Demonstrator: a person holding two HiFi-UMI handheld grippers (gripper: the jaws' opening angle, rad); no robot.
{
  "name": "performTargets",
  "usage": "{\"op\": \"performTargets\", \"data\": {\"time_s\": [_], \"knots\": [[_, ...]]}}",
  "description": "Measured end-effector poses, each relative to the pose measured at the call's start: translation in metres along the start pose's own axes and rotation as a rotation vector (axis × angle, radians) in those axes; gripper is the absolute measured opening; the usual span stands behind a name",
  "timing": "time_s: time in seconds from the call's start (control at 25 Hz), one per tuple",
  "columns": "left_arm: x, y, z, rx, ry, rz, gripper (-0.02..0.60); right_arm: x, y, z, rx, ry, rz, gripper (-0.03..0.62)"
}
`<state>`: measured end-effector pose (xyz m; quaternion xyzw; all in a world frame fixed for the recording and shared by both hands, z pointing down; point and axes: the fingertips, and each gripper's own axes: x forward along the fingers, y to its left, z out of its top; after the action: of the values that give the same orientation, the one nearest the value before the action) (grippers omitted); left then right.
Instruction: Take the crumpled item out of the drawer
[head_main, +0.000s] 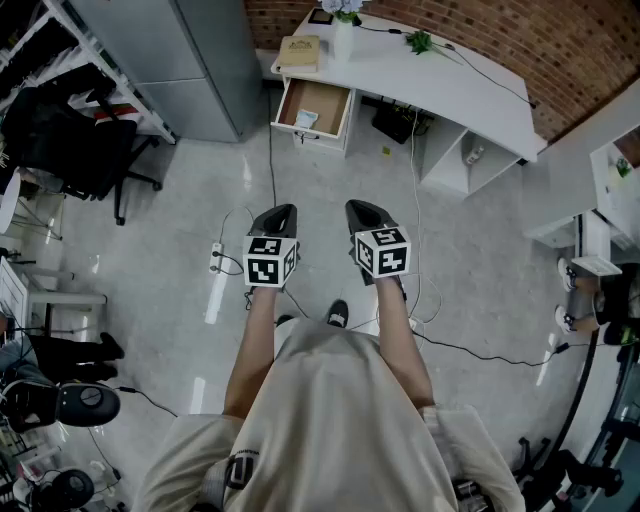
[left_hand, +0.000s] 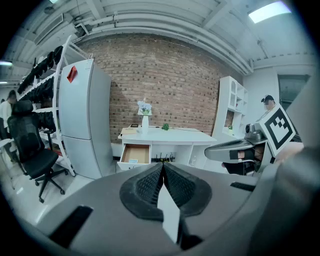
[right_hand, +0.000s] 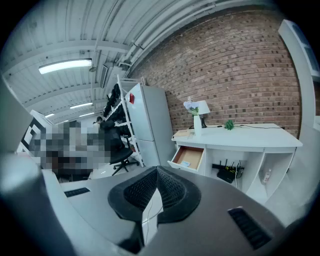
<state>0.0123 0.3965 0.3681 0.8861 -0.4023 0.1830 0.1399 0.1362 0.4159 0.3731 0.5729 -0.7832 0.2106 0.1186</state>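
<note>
The white desk (head_main: 440, 80) stands far ahead against the brick wall, its wooden drawer (head_main: 318, 106) pulled open. A small pale crumpled item (head_main: 305, 119) lies in the drawer's front left part. It also shows as a light speck in the drawer (left_hand: 135, 154) in the left gripper view and in the drawer (right_hand: 189, 157) in the right gripper view. My left gripper (head_main: 283, 209) and right gripper (head_main: 359, 206) are held side by side over the floor, well short of the desk. Both are shut with nothing between the pads (left_hand: 150, 185) (right_hand: 171, 187).
A grey fridge (head_main: 190, 60) stands left of the desk, with a black office chair (head_main: 85, 140) and racks further left. A vase (head_main: 343, 38) and a flat box (head_main: 300, 52) sit on the desk. A power strip (head_main: 214, 258) and cables lie on the floor. White shelving (head_main: 600, 170) is at right.
</note>
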Motion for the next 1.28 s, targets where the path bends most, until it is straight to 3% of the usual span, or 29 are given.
{"op": "performTargets", "data": {"time_s": [0.24,0.52,0.68,0.8,1.0,1.28], "knots": [[0.011,-0.02,-0.003,0.045,0.018,-0.028,0.017,-0.004,-0.021,0.0,0.014,-0.008,0.014,0.025],[0.015,-0.02,0.002,0.033,0.015,-0.001,0.017,-0.003,-0.029,0.004,-0.022,-0.015,0.028,0.025],[0.013,-0.013,-0.001,0.036,0.028,0.018,0.017,-0.001,-0.031,0.008,0.068,-0.038,0.104,0.025],[0.013,0.001,-0.011,0.017,0.052,0.04,0.017,0.009,-0.046,-0.001,0.155,0.002,0.076,0.025],[0.028,0.037,-0.013,-0.035,0.053,0.081,0.017,0.037,-0.063,-0.001,0.213,0.012,0.067,0.025],[0.091,0.103,0.014,-0.158,0.019,0.132,0.017,0.093,-0.09,0.039,0.153,0.051,0.098,0.025]]}}
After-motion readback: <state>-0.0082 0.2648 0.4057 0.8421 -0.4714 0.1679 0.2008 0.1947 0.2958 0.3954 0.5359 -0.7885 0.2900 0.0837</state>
